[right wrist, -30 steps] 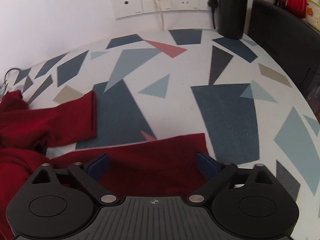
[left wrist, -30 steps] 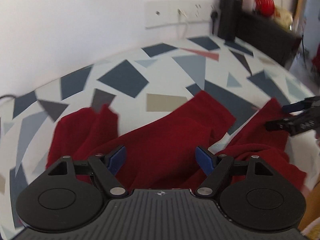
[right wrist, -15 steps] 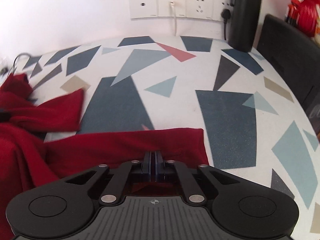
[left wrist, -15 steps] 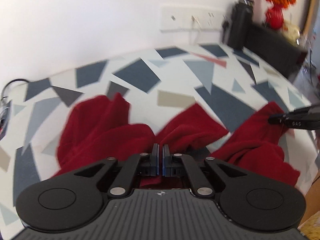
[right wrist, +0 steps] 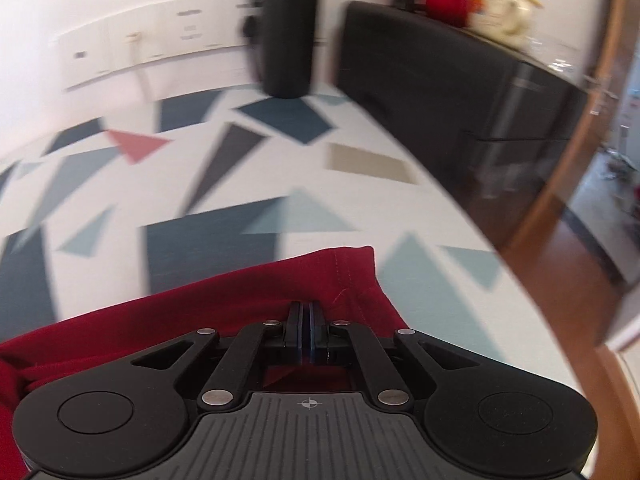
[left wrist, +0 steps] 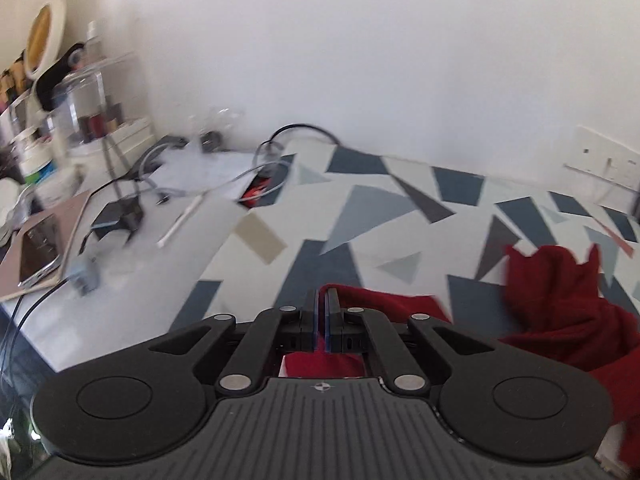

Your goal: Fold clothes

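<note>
1. Red garment (left wrist: 560, 300) lies crumpled on the patterned tabletop (left wrist: 360, 208), with one edge pinched in each gripper.
2. Left gripper (left wrist: 322, 312) has its jaws pressed together on a thin fold of the garment; red cloth shows behind and beneath the fingers.
3. Right gripper (right wrist: 306, 328) is likewise clamped on the garment (right wrist: 240, 300), near a stitched hem corner that stands just beyond its fingertips.
4. Only the left wrist view shows the bunched-up bulk of the garment, heaped to the right of the left gripper, and, well to the garment's left, a clutter of cables (left wrist: 160, 184), a black charger (left wrist: 118, 216) and a phone (left wrist: 38, 248).
5. Only the right wrist view shows a black bottle (right wrist: 286, 28) standing at the wall far beyond the garment, with a dark cabinet (right wrist: 460, 92) to its right; motion blur softens both.
</note>
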Action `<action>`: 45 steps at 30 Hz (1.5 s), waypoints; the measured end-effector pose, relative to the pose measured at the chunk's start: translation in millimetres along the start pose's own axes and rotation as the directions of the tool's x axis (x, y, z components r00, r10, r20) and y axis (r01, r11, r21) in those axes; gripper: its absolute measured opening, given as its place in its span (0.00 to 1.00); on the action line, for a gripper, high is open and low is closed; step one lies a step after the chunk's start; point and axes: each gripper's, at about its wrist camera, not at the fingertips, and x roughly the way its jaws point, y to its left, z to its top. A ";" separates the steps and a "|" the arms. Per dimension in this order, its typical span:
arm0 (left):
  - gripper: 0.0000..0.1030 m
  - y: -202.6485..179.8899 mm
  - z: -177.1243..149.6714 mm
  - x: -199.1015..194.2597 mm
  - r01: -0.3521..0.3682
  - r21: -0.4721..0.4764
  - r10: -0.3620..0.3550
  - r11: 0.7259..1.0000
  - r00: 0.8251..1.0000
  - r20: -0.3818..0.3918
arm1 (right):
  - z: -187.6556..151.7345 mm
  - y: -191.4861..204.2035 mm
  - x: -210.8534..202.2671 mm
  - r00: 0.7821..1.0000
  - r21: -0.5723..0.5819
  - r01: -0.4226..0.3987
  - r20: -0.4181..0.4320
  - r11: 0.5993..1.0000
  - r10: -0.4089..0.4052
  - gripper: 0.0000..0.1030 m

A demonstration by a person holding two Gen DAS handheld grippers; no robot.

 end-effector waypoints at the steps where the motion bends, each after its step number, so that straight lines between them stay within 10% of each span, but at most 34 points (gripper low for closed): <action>1: 0.03 11.0 -1.8 0.5 -0.029 -0.028 0.029 0.999 1.000 -0.008 | 1.1 -5.6 -0.7 1.000 0.027 -0.003 -0.011 1.000 0.003 0.05; 5: 0.15 22.0 -8.6 4.2 -0.073 -0.054 0.070 0.996 0.996 -0.050 | 3.1 -10.1 -13.3 0.999 0.065 -0.052 -0.013 0.997 0.053 0.21; 10: 0.52 -47.0 -7.8 -0.7 0.212 0.035 -0.209 0.977 0.974 -0.083 | 4.5 13.6 -36.5 0.987 0.002 -0.159 0.022 0.987 0.159 0.42; 15: 0.68 -159.5 -16.4 -6.7 0.453 0.358 -0.422 0.816 0.891 -0.166 | -1.3 26.2 -26.2 0.973 0.008 -0.226 -0.038 0.974 0.226 0.43; 21: 0.68 -259.2 -35.9 4.5 0.580 0.549 -0.502 0.602 0.809 -0.306 | -5.1 37.1 -13.6 0.959 0.015 -0.260 -0.108 0.965 0.260 0.70; 23: 0.65 -279.0 -48.9 4.8 0.556 0.620 -0.481 0.554 0.821 -0.306 | -6.4 43.3 -12.1 0.962 -0.022 -0.256 -0.107 0.966 0.253 0.72; 24: 0.57 -282.0 -52.6 3.5 0.561 0.631 -0.484 0.536 0.816 -0.314 | -7.7 47.3 -11.3 0.964 -0.062 -0.249 -0.107 0.967 0.242 0.75; 25: 0.16 -284.9 -56.3 2.1 0.566 0.641 -0.488 0.518 0.811 -0.323 | -9.0 51.4 -10.4 0.967 -0.102 -0.241 -0.107 0.965 0.230 0.76; 26: 0.09 -282.0 -55.5 -1.3 0.566 0.642 -0.492 0.516 0.810 -0.318 | -10.7 55.3 -9.5 0.970 -0.143 -0.231 -0.104 0.962 0.218 0.78; 30: 0.07 -254.1 -42.0 -24.4 0.535 0.637 -0.530 0.555 0.818 -0.225 | -13.9 47.6 -4.1 0.980 -0.126 -0.193 -0.069 0.973 0.186 0.90; 39: 0.06 -104.0 1.5 -34.2 0.278 0.322 -0.293 0.905 0.956 -0.001 | -9.4 39.8 1.5 0.983 -0.107 -0.173 -0.077 0.979 0.166 0.93; 45: 0.07 -39.1 -39.1 -29.7 0.168 0.261 -0.142 0.951 0.983 -0.116 | -7.3 41.6 2.4 0.984 -0.098 -0.163 -0.088 0.982 0.155 0.93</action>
